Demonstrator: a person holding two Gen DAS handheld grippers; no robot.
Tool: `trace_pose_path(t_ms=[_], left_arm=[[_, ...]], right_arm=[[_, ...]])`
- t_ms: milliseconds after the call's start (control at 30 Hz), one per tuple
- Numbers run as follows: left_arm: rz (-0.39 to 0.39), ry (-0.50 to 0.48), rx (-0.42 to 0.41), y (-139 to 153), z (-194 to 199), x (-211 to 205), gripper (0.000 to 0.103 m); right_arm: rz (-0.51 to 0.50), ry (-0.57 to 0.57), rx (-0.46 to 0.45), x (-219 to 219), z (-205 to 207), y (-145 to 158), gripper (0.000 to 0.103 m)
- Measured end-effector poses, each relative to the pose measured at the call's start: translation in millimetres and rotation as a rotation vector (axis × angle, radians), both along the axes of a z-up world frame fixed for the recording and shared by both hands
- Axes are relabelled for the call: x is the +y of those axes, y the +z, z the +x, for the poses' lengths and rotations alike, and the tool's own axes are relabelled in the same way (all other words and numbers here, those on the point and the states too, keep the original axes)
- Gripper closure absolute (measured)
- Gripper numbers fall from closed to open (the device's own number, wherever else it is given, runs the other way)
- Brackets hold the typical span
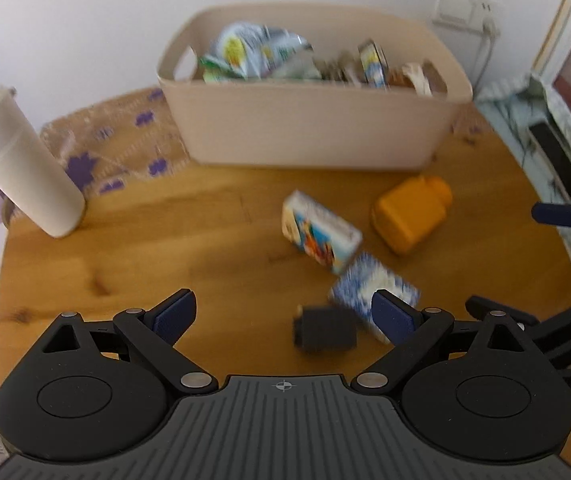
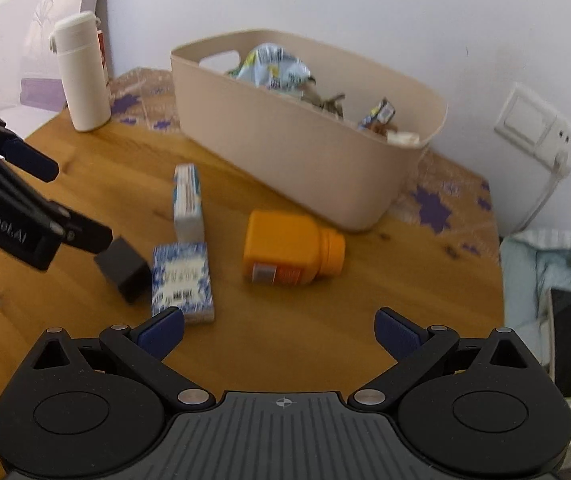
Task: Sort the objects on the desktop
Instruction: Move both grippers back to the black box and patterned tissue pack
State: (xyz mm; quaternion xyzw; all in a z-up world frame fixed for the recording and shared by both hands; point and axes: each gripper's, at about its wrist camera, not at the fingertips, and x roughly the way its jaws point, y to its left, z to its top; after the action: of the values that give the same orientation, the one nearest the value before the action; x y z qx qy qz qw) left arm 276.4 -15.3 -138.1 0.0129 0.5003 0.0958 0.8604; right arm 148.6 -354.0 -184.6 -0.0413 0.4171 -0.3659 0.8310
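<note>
On the round wooden table [image 1: 125, 248] lie an orange bottle [image 1: 411, 214] on its side, a colourful carton [image 1: 319, 232], a blue-and-white patterned box [image 1: 373, 292] and a small black cube [image 1: 325, 328]. My left gripper [image 1: 285, 312] hovers open just above and before the black cube, nothing between its blue pads. My right gripper [image 2: 279, 332] is open wide and empty, near the table's front, with the orange bottle [image 2: 289, 254] ahead and the patterned box [image 2: 181, 278] by its left finger. The black cube [image 2: 123, 270] sits under the left gripper's tip.
A beige basket [image 1: 309, 128] with snack packets stands at the back by the wall. A white flask [image 1: 21, 164] is at the back left, on a clear mat with purple leaves [image 1: 117, 148]. A cloth-covered seat with a dark device [image 2: 565, 344] is off the table's right.
</note>
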Motion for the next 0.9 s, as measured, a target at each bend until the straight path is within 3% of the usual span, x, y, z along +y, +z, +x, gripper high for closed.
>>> trace_pose_path(t_ms=[333,900], left_arm=[[0.008,-0.042,0.082,-40.8,1.8,-5.2,0.007],[-0.01,0.046,0.132,-67.2,20.7,25.9,0.007]], right_arm=[[0.075,-0.021,0.041,-2.6,0.4,-28.1,0.0],[0.063,0.081,0.087,-0.3,51.4,-48.3,0.0]])
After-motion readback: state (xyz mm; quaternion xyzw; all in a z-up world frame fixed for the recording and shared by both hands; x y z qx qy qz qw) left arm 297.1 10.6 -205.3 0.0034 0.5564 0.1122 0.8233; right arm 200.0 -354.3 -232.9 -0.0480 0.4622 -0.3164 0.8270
